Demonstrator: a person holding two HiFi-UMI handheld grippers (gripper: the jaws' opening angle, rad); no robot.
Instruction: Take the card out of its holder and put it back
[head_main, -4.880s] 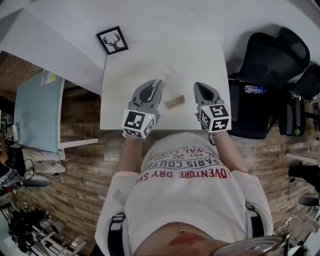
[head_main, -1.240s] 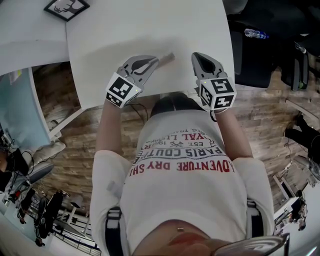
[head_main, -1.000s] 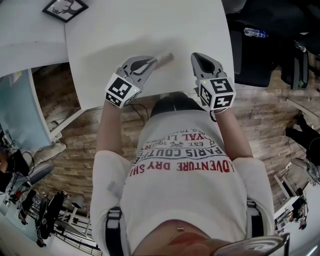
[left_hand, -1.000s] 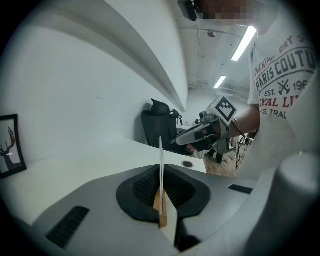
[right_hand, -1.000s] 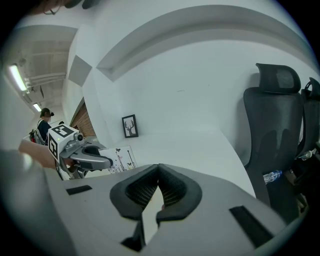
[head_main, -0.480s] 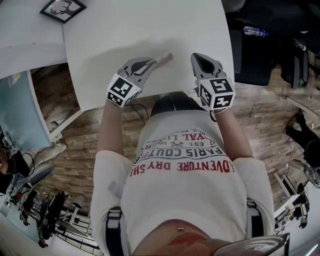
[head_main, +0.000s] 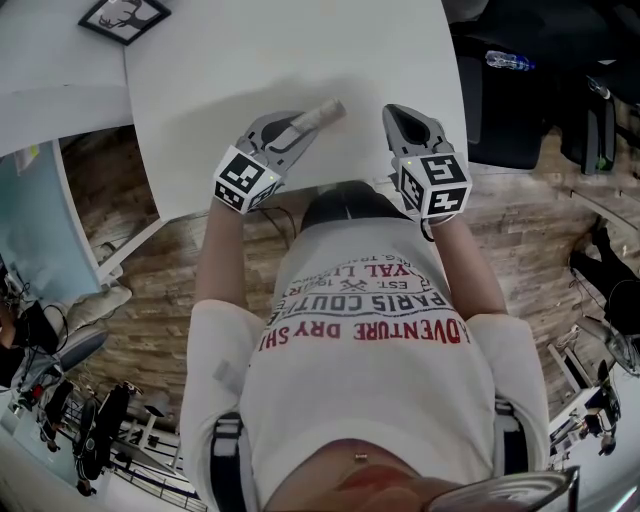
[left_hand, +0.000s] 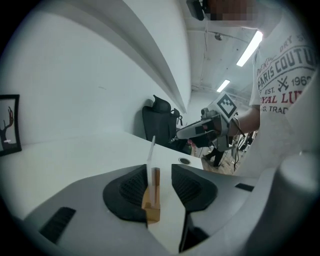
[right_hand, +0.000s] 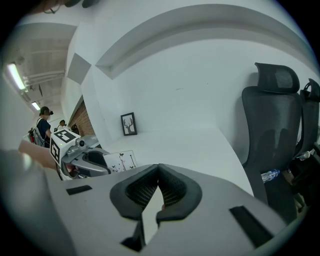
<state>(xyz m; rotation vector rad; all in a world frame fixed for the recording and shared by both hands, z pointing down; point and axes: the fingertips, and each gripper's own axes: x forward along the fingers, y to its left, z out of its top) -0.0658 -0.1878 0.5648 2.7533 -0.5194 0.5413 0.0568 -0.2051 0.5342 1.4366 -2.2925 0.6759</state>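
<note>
- framed picture (head_main: 125, 17): black frame, an antlered deer drawn on white. it lies at the far left corner of the white table (head_main: 250, 70), well apart from everything else.
- left tongs (left_hand: 160, 170): grey shell, black ribbed pads, marker cube (head_main: 243, 178) at the back by my wrist. the jaws have just been opening and now stand apart, pressing on nothing. the holder sits between them, close against the pad on the left of the left gripper view, with a clear gap to the other pad.
- holder (left_hand: 151, 206): small wooden block with a slot along its top, between the pads of my left tongs. i cannot tell whether it rests flat on the table.
- card (left_hand: 150, 157): thin and white, seated in the holder's slot and rising above it, seen edge-on from the left gripper view. in the right gripper view its face shows small black drawings.
- right tongs (right_hand: 159, 170): same grey shell, with its own marker cube (head_main: 435, 186). the jaws are closed, pad tips meeting with nothing between them. they hang over the near right part of the table, apart from the card and holder.
- office chair (right_hand: 272, 120): black, mesh back with a headrest, beyond the table's right edge.
- bottle (head_main: 505, 62): clear plastic, lying by the chair.
</note>
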